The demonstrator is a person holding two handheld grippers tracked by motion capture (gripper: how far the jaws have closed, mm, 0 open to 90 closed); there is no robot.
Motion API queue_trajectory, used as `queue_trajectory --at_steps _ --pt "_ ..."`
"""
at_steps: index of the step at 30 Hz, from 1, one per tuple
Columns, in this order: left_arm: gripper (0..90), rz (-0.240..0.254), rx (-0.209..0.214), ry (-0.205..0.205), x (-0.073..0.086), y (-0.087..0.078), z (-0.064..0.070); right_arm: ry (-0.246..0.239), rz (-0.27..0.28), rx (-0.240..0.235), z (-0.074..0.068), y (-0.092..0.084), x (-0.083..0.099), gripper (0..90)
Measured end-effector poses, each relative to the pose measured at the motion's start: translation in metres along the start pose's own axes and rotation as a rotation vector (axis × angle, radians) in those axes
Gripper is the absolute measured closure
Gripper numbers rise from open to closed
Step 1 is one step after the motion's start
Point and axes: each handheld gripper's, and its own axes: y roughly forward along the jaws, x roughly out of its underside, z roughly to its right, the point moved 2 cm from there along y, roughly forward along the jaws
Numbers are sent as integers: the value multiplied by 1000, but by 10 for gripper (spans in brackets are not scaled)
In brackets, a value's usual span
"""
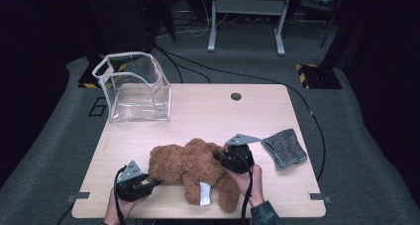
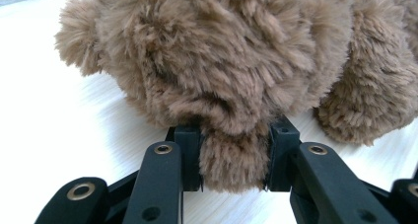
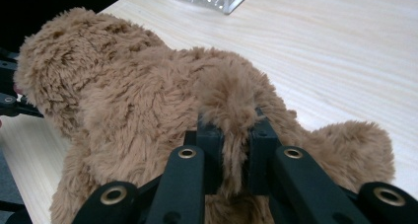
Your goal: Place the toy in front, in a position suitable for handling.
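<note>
A brown plush teddy bear [image 1: 193, 168] lies on the wooden table [image 1: 208, 111] near the front edge, a white tag [image 1: 204, 194] at its lower side. My left gripper [image 1: 154, 184] is at the bear's left end and pinches a lump of its fur [image 2: 234, 162] between both pads. On the bear's right side, my right gripper [image 1: 219, 157] squeezes a narrow tuft of fur [image 3: 232, 135] between its pads. The bear [image 3: 138, 110] spreads across the right gripper view, with the left gripper's black parts at that view's left edge.
A clear plastic bag-like container [image 1: 132, 88] stands open at the table's back left. A folded grey cloth [image 1: 284, 148] lies at the right edge. A dark round hole [image 1: 236, 96] sits near the table's back edge. Cables run over the floor behind.
</note>
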Motion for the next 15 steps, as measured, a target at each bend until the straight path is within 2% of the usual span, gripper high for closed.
queue_trajectory --at_steps 5,9,15 --pt "669 37 7 -4 -16 3 0 -21 19 32 2 -12 -12 807" --pt "668 42 14 15 -33 7 -3 -29 38 61 7 -21 -23 806" --pt "667 52 39 11 -57 19 -8 -43 49 111 16 -34 -40 806"
